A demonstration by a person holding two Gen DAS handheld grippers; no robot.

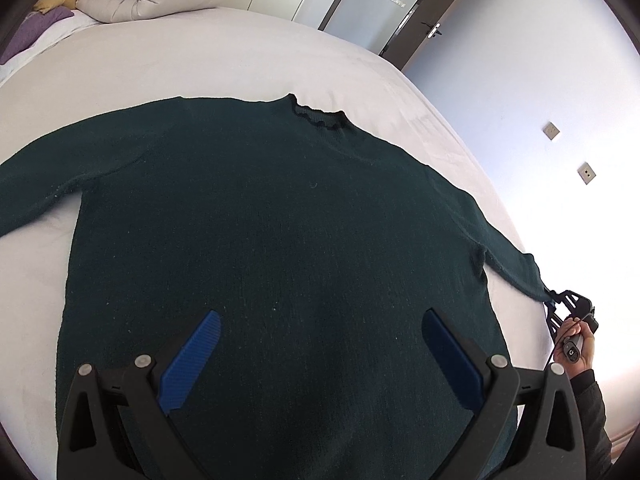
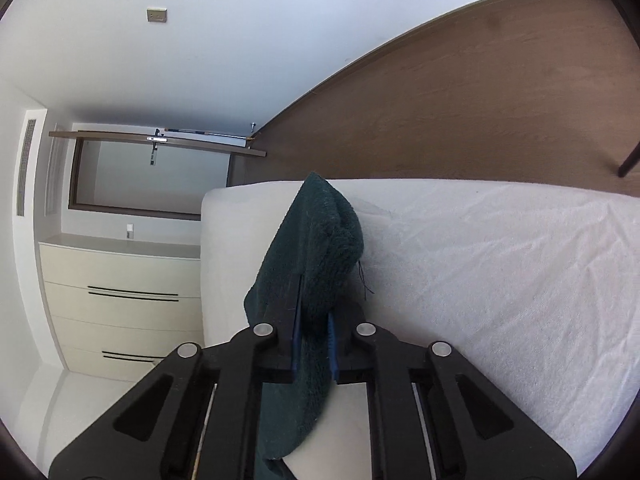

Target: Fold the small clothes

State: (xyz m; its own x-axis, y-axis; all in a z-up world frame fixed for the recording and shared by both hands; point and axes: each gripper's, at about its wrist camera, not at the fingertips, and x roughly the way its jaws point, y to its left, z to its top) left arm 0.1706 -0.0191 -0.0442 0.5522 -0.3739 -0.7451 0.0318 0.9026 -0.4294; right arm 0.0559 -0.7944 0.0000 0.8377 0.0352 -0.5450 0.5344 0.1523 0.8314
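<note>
The dark green sweater [image 1: 260, 240] lies flat and face-up on the white bed [image 1: 240, 52], spread right under my left claw [image 1: 320, 360]. Its collar [image 1: 320, 116] points away from that claw, toward the far side of the mattress; the hem is nearest me, below the fingers. Long axis of the body: hem to collar, straight ahead of the left claw. The sleeves run crosswise to that, one out to each side.

My right claw [image 2: 314, 344] is clenched on the cuff of the right sleeve [image 2: 316, 240], at the mattress edge well off to the right of the left claw. The knit bunches up ahead of the pads and folds over on itself. The left claw is released, jaws wide, hovering over the lower body of the sweater and holding nothing.

Risks, as I judge them:
- The grip sits on the cuff only. Loose knit stretches; a hard pull inward could drag the whole body sideways and skew it.
- The bunched cuff could slip from the pads mid-fold, dropping the sleeve off the bed edge.
- With the left claw not pinning the body, nothing anchors it against that pull.
- A loose thread [image 2: 362, 280] hangs beside the cuff; could snag.
</note>
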